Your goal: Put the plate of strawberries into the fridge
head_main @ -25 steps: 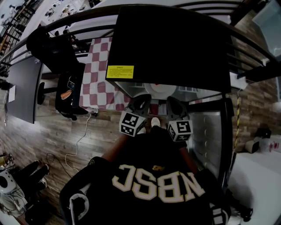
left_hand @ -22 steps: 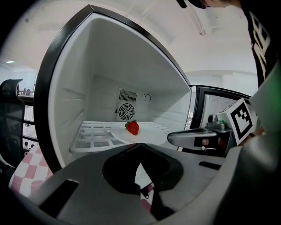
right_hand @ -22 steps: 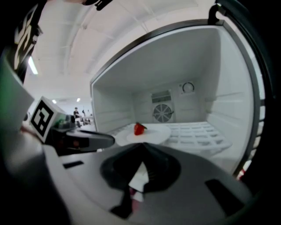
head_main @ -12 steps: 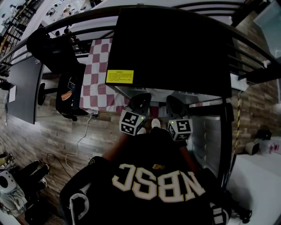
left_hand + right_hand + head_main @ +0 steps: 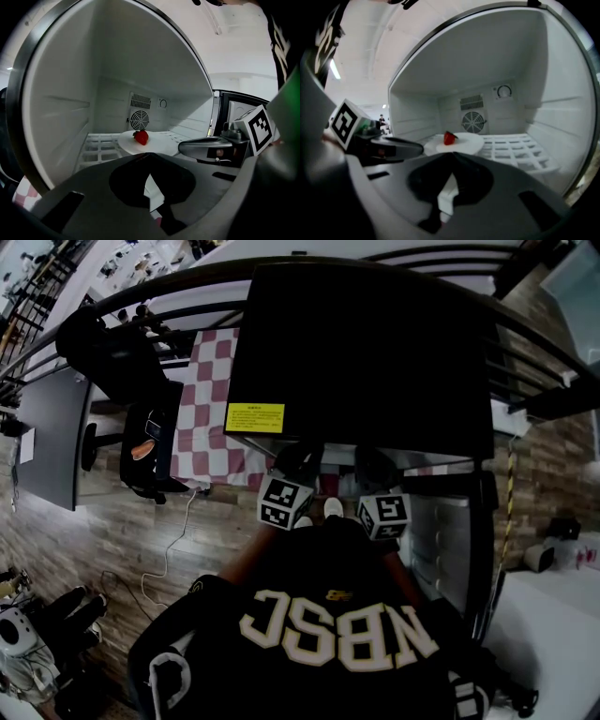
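Though plain from above before, plate (image 5: 164, 141) now seemingly farther inside fridge (image 5: 61, 108).

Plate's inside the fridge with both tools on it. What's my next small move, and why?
Probably lower the plate onto the wire shelf before opening either tool: the left tool and right tool grip its rim, and whether it rests there isn't clear.
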`<act>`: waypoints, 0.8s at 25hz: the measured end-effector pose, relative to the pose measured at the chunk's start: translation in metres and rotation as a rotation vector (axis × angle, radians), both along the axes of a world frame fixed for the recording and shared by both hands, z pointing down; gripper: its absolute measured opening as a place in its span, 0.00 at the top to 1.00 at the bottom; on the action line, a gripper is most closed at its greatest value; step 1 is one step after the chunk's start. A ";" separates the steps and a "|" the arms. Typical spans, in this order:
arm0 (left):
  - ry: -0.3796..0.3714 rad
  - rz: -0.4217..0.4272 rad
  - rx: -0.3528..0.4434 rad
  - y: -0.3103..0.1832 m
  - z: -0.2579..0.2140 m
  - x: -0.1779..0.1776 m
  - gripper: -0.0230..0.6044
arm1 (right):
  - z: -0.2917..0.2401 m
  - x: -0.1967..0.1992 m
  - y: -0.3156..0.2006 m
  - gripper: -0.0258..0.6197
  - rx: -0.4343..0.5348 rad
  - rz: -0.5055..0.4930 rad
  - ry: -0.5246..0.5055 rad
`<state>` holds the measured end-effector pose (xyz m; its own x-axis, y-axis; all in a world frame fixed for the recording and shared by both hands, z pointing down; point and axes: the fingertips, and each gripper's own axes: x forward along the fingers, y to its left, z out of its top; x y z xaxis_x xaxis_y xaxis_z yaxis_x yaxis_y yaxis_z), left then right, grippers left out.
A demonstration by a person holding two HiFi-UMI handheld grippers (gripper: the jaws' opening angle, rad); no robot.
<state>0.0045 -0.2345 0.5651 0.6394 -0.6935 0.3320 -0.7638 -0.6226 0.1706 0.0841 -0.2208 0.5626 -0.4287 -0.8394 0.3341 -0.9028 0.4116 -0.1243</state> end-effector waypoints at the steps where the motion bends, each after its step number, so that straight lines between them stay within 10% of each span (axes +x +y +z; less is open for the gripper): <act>1: 0.001 -0.001 -0.002 -0.002 0.000 0.000 0.94 | 0.000 0.001 -0.001 0.93 -0.001 0.001 0.006; 20: -0.068 -0.040 -0.087 -0.025 0.002 0.007 0.94 | -0.008 -0.003 -0.031 0.93 0.009 -0.029 0.053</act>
